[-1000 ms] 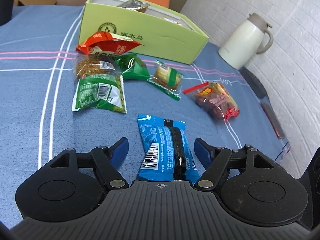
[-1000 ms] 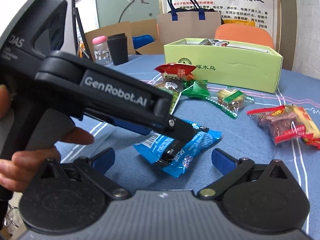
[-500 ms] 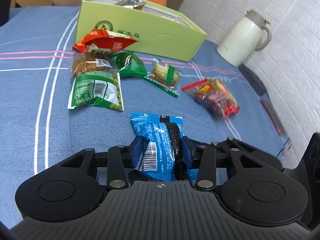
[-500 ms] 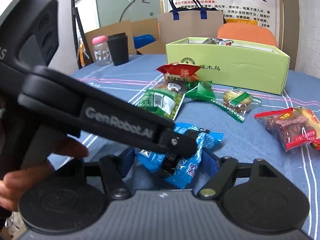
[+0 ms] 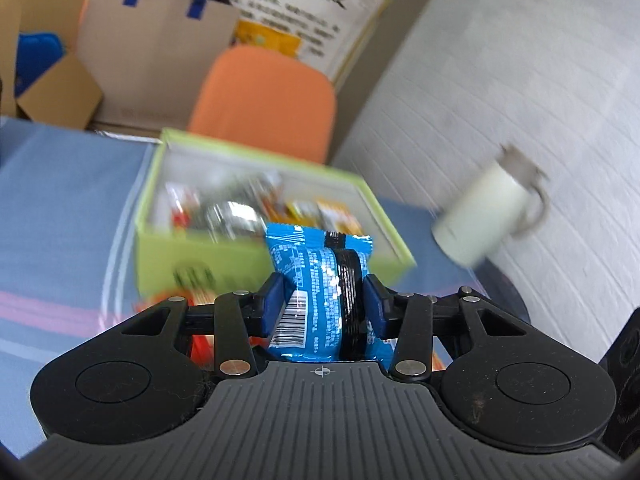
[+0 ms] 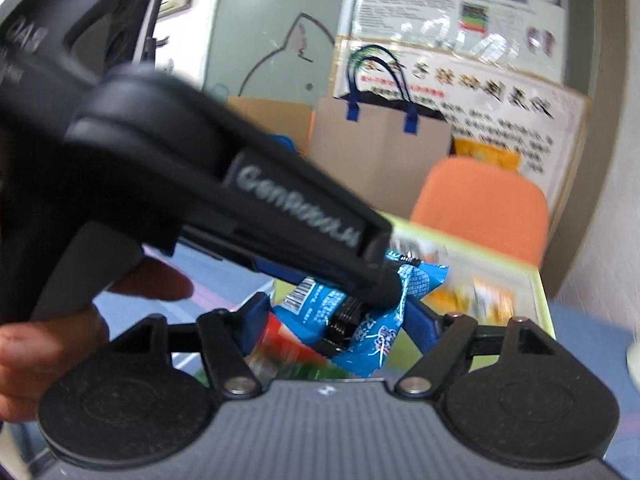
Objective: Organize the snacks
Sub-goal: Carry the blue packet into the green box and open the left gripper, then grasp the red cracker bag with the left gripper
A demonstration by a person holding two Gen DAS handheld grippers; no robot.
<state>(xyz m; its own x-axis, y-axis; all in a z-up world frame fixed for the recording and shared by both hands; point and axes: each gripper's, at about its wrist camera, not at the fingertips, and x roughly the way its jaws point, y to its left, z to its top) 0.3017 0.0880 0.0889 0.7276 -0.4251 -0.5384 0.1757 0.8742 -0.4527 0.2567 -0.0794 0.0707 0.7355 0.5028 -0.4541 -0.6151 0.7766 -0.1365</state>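
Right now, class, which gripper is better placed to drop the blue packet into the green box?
Left. The left gripper already pinches the blue packet, facing the green box. The right gripper merely brackets the packet.

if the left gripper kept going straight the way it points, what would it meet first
Probably the green box: the left gripper, shut on the blue snack packet, points at its near wall and open top. Depth is unclear through blur.

"GenRobot.AI" in grey letters, blurred, on side of black plastic left gripper body (image 6: 296,216); partial "DAS" on its upper rear. Barcode on blue foil snack packet (image 5: 320,296), fine print unreadable. White wall poster (image 6: 472,92): Chinese characters, too blurred.
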